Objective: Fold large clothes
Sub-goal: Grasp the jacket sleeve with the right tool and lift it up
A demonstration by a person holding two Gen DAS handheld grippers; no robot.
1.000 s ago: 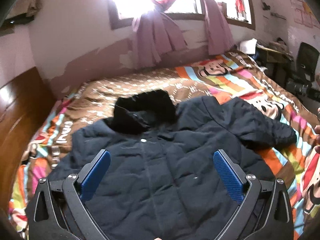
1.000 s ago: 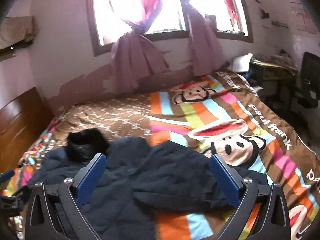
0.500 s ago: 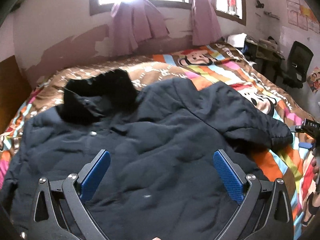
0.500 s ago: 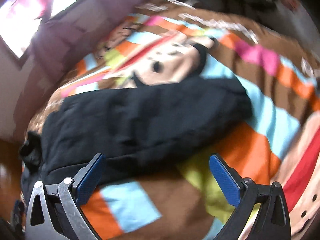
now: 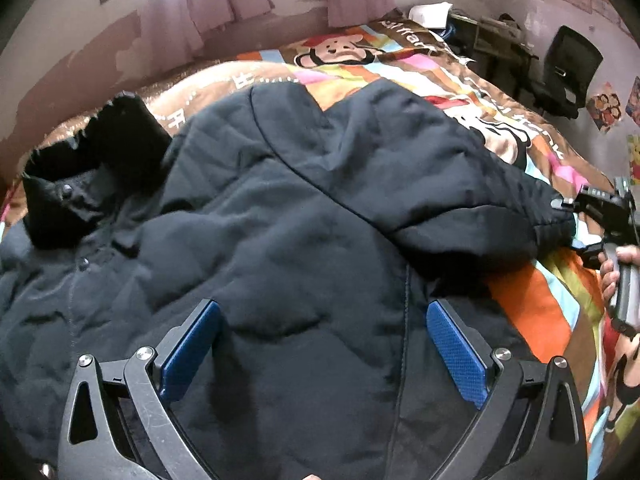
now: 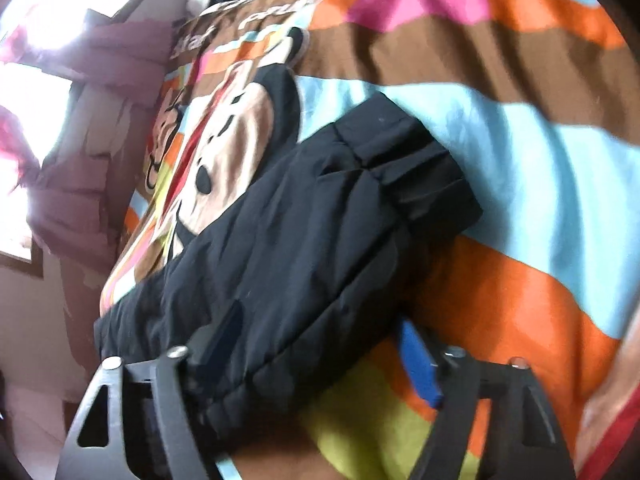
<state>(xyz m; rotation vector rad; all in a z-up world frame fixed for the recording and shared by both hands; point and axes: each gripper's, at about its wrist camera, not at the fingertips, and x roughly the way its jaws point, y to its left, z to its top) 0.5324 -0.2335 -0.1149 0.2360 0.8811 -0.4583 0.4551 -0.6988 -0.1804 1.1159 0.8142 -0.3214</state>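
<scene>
1. Left wrist view, foreground: the left gripper (image 5: 322, 344) is shown with its blue pads (image 5: 456, 346) spread wide above the chest of the jacket (image 5: 280, 240); nothing is pinched and no contact with the cloth can be made out. Compared with a second ago, the jacket fills far more of this view, so a descent toward the cloth is indicated.
2. Right wrist view, foreground: the right gripper (image 6: 320, 364) is seen with the sleeve (image 6: 320, 220) lying between its jaws. The jaws have just been closing from their widest setting; one pad (image 6: 418, 364) is at the sleeve's edge, the other is hidden behind the cloth, so a firm pinch cannot be confirmed.
3. Middle distance: the jacket is spread front-up on the striped bedspread (image 5: 532, 292), its collar (image 5: 92, 172) lying toward the wall. The sleeve is stretched outward, and its cuff (image 6: 416, 168) lies on the blue stripe. In the left wrist view, the right gripper (image 5: 600, 216) and the hand (image 5: 618, 272) holding it appear at the cuff end.
4. Far distance: the curtains (image 5: 208, 4) and a dark chair (image 5: 568, 68) are visible.
5. Interpretation: a sleeve grasp is judged to be under way, the first fold across the body probably following.
</scene>
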